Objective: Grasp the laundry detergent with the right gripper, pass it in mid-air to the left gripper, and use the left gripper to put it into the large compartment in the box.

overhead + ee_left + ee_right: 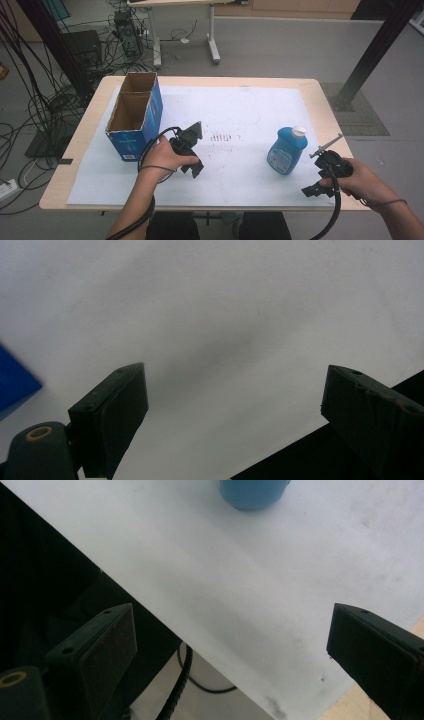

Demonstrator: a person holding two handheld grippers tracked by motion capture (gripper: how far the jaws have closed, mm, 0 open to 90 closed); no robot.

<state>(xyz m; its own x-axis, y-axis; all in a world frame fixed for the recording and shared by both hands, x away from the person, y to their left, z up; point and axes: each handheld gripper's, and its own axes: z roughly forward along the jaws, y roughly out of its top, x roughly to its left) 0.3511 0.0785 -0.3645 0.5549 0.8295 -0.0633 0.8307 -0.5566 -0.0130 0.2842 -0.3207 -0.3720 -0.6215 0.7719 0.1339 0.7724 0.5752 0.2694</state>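
Observation:
A blue bottle (287, 150) with a white cap stands on the white sheet (240, 115) at the right. Its base (252, 492) is at the top of the right gripper view, well beyond the jaws. An open-topped blue cardboard box (135, 112) stands at the left, and its corner (15, 385) edges into the left gripper view. My left gripper (192, 160) is just right of the box, low over the sheet. It is open (235, 385), with nothing between the jaws. My right gripper (320, 172) hangs at the sheet's front right corner, also open (235, 625) and empty.
The wooden table (325, 105) shows bare around the sheet, and its front edge runs under both hands. On the floor behind are tangled cables (35, 100), a desk's legs (212, 45) and a black post (375, 50) at the right.

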